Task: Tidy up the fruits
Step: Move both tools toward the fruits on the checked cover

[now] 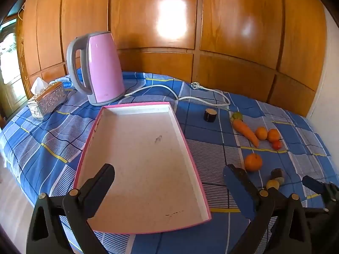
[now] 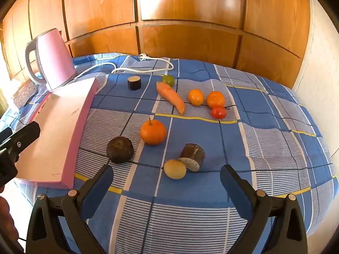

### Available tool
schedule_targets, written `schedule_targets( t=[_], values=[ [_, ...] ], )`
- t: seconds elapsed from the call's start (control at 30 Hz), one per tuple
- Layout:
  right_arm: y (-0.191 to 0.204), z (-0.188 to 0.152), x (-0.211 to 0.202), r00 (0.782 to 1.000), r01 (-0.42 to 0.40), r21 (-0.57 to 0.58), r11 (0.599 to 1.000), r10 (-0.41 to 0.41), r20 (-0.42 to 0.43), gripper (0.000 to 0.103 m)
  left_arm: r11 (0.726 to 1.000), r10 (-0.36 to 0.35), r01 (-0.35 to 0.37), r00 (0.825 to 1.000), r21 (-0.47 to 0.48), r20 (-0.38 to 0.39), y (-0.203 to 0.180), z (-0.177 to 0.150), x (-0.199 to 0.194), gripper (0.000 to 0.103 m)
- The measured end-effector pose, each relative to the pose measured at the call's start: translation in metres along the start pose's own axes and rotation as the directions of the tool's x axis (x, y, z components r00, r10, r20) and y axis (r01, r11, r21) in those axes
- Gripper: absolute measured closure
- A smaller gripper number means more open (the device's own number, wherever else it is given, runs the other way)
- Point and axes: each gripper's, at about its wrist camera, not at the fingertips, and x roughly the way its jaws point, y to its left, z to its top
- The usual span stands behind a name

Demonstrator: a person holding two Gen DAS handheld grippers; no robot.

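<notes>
The fruits lie loose on the blue checked cloth (image 2: 190,211) that covers the counter, all to the right of the pink tray (image 1: 144,148), whose white floor holds nothing. Nearest the tray's right wall sits a dark round fruit (image 2: 120,149). Just beyond it, farther from the tray, is a stemmed orange (image 2: 153,131), and past that a small yellow fruit (image 2: 175,169) touches a cut dark cylinder piece (image 2: 193,156). Farther back from the tray's far right corner, a carrot (image 2: 170,97) lies slanted with a green fruit (image 2: 168,80) at its top end; a second dark cut piece (image 2: 134,82) stands between that pair and the tray. Right of the carrot sit a yellow-orange fruit (image 2: 195,97), another orange (image 2: 215,99) and a red tomato (image 2: 218,112), the last two touching.

The left gripper (image 1: 169,182) hangs over the tray's near end, fingers spread wide with nothing between them. The right gripper (image 2: 166,182) hovers over the cloth just short of the small yellow fruit, equally spread and empty.

Behind the tray's far edge stands a pink kettle (image 1: 101,67), its white cord (image 1: 190,94) trailing right. Left of the kettle is a silver tissue box (image 1: 45,101). Wooden panels (image 1: 152,21) back everything.
</notes>
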Motion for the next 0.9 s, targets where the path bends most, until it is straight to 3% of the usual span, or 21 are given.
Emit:
schedule_targets(
  t=[0.43, 0.9],
  values=[
    [-0.0032, 0.0000, -0.0035, 1.000, -0.006, -0.007, 1.000, 0.007, 0.010, 0.002, 1.000, -0.008, 0.008, 1.000, 0.000, -0.011, -0.0053, -0.0008, 0.0010, 0.001],
    [0.0055, -0.0001, -0.0091, 0.999, -0.007, -0.054, 0.999, 0.009, 0.032, 0.013, 1.000, -0.024, 0.024, 1.000, 0.017, -0.015, -0.0097, -0.0027, -0.0004, 0.001]
  ],
)
